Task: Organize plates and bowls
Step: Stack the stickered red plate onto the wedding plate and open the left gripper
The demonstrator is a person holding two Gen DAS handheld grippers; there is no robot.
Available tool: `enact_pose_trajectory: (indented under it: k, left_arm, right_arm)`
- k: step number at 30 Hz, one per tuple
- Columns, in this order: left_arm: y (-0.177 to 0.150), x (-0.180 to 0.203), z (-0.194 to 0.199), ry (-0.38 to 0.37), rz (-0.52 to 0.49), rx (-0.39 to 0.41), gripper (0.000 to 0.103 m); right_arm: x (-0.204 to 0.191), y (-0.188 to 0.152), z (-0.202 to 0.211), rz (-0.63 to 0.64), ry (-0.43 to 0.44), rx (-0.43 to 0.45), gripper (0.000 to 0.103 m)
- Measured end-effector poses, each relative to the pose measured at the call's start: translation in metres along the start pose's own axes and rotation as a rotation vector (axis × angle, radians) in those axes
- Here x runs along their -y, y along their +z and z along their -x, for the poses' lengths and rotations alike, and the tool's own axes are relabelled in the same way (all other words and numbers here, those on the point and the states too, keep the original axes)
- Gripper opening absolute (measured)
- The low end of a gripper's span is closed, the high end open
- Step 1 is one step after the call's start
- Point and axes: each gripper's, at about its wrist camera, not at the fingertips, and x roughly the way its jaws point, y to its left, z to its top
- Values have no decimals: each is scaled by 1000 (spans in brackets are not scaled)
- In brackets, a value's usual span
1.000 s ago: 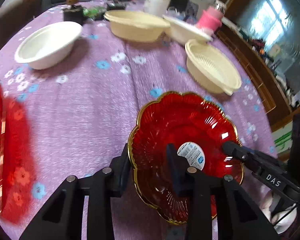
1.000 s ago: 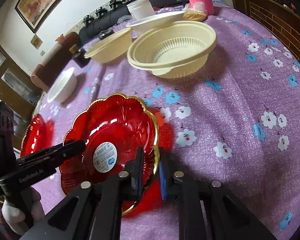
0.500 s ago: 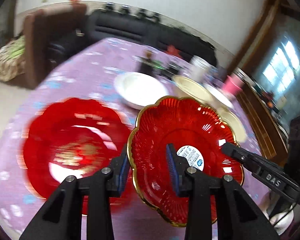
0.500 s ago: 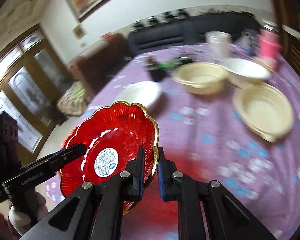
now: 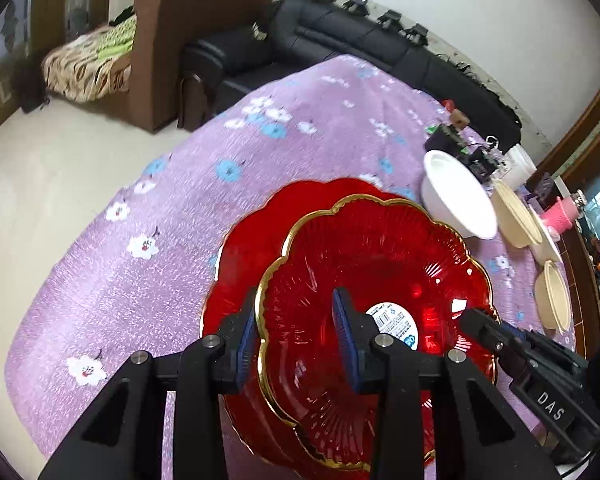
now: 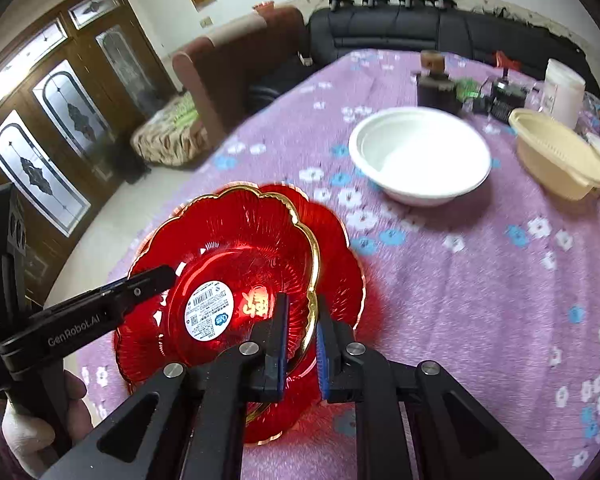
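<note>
A red scalloped glass plate with a gold rim and a white sticker hangs just above a second red plate that lies on the purple flowered tablecloth. My left gripper straddles the held plate's left rim, with a gap showing between its pads and the rim. My right gripper straddles the opposite rim, its pads close on either side. Each gripper shows in the other's view. A white bowl stands beyond the plates.
Cream plastic bowls stand at the far right with a white cup, a pink cup and small dark gadgets. The table edge drops to the floor on the left. Sofas stand behind.
Both grippers carried the red plate left across the table, away from the cream bowls, and brought it over the second red plate. The left jaws now stand wider around the rim.
</note>
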Motion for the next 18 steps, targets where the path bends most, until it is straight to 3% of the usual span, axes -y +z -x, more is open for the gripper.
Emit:
enact_pose_trajectory:
  k: [3, 5, 9, 14, 17, 18]
  left_arm:
    - [0, -3, 2, -37, 2, 5, 43]
    - [1, -3, 9, -62, 5, 18, 57]
    - [1, -1, 24, -52, -17, 65, 65]
    - [0, 0, 49, -60, -18, 131, 68]
    - [-5, 4, 67, -89, -14, 169, 73]
    - [-7, 5, 72, -100, -13, 175, 73]
  right_arm:
    - [-1, 0, -12, -2, -5, -17, 15]
    - [0, -1, -16, -1, -10, -22, 16]
    - [-3, -3, -21, 32, -40, -19, 17]
    - [-18, -9, -26, 136, -160, 34, 18]
    - [-28, -12, -22, 180, -191, 88, 28]
    - [-31, -12, -18, 189, -196, 108, 36]
